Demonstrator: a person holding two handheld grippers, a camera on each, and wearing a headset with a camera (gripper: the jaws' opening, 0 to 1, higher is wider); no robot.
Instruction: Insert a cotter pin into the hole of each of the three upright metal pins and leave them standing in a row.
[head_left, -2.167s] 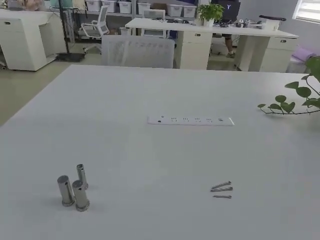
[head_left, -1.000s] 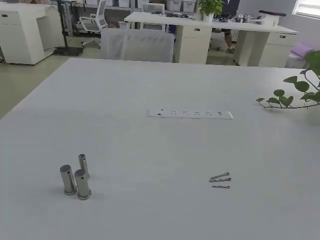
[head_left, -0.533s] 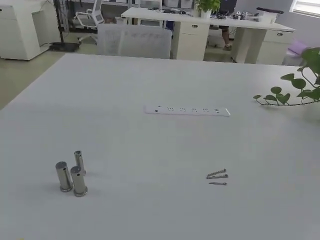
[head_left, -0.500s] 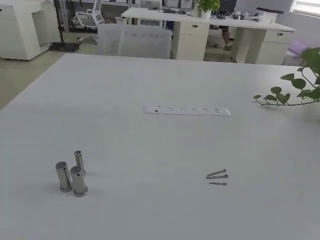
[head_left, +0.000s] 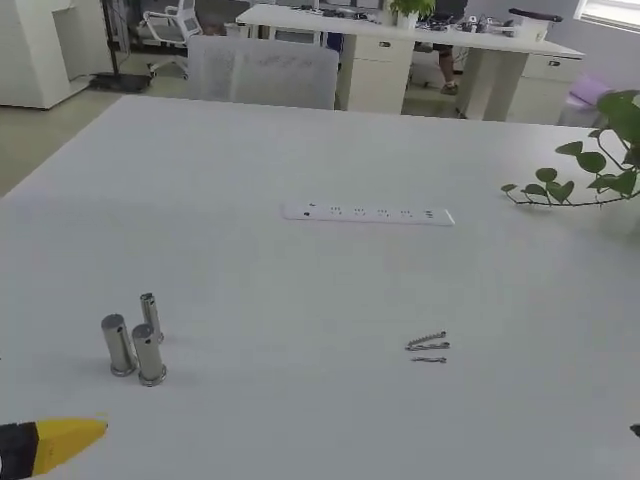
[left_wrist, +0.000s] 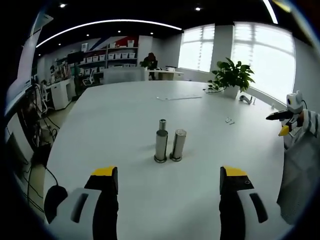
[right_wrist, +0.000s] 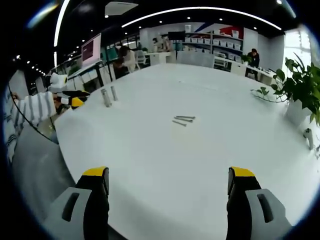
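Three upright metal pins (head_left: 135, 340) stand in a tight cluster on the white table (head_left: 300, 290) at the near left. Several cotter pins (head_left: 428, 347) lie flat at the near right. In the left gripper view my left gripper (left_wrist: 169, 172) is open, with the three metal pins (left_wrist: 169, 144) a short way ahead between its jaws. One of its yellow fingertips (head_left: 62, 438) shows at the bottom left of the head view. My right gripper (right_wrist: 168, 175) is open and holds nothing; the cotter pins (right_wrist: 183, 120) lie ahead of it.
A white power strip (head_left: 368, 213) lies across the middle of the table. A leafy plant (head_left: 590, 165) reaches in from the right edge. A mesh chair (head_left: 262, 72) stands at the far side. Desks and shelves stand beyond.
The head camera has tilted down and the scene has shifted up in the picture. A yellow fingertip has come in at the bottom left. Metal pins and cotter pins lie as before.
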